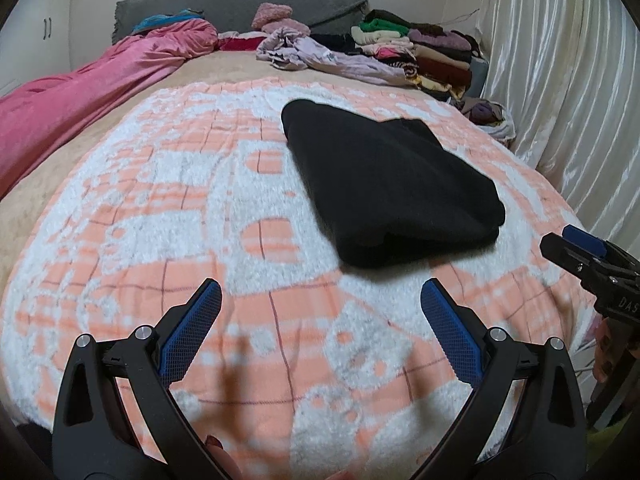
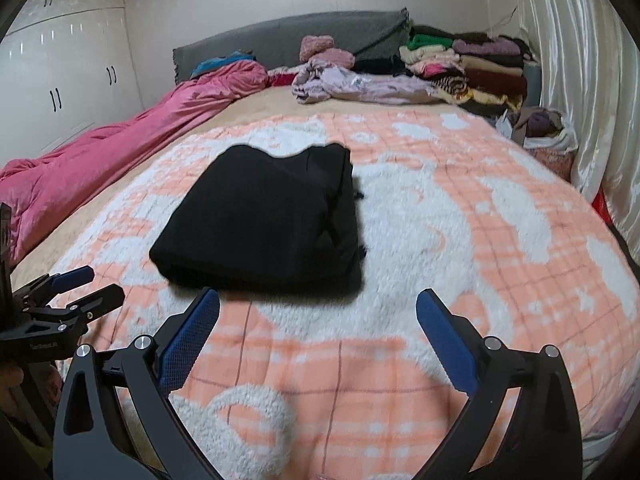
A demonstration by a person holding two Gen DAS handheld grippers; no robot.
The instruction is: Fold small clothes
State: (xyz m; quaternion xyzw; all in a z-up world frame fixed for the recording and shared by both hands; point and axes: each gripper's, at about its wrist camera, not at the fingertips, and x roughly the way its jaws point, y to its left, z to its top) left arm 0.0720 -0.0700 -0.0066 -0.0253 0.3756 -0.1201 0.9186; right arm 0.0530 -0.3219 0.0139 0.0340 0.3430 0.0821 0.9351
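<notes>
A black garment lies folded into a thick rectangle on the orange and white blanket; it also shows in the right wrist view. My left gripper is open and empty, just short of the garment's near edge. My right gripper is open and empty, also just short of the garment. The right gripper shows at the right edge of the left wrist view, the left gripper at the left edge of the right wrist view.
A pink duvet lies along the left side of the bed. A lilac crumpled garment and a stack of folded clothes sit at the head by the grey headboard. A shiny curtain hangs on the right.
</notes>
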